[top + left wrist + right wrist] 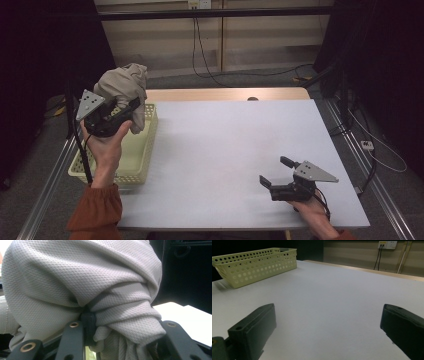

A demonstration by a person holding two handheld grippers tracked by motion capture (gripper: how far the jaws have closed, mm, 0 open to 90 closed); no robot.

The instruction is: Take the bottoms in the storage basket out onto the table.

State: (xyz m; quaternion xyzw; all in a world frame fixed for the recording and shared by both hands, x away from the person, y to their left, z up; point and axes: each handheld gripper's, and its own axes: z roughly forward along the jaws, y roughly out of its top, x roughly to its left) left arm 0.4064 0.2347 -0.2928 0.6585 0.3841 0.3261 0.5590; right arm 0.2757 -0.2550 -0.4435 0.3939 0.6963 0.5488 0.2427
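Note:
A bunched grey cloth point(125, 87) hangs above the pale yellow perforated basket point(145, 150) at the table's left edge. My left gripper point(127, 107) is shut on the grey cloth and holds it clear of the basket. Up close, the grey cloth point(82, 282) bulges over both black jaws, which pinch its folds. My right gripper point(275, 172) rests low over the white table top point(225, 145) near the front right, jaws wide apart with nothing between them. The right gripper point(327, 322) looks across bare table toward the basket point(257, 265).
A wooden strip point(225, 94) borders the table's far edge. Cables point(240, 72) trail on the floor behind, and metal rails point(50, 175) run along both sides. Dark curtains flank the scene.

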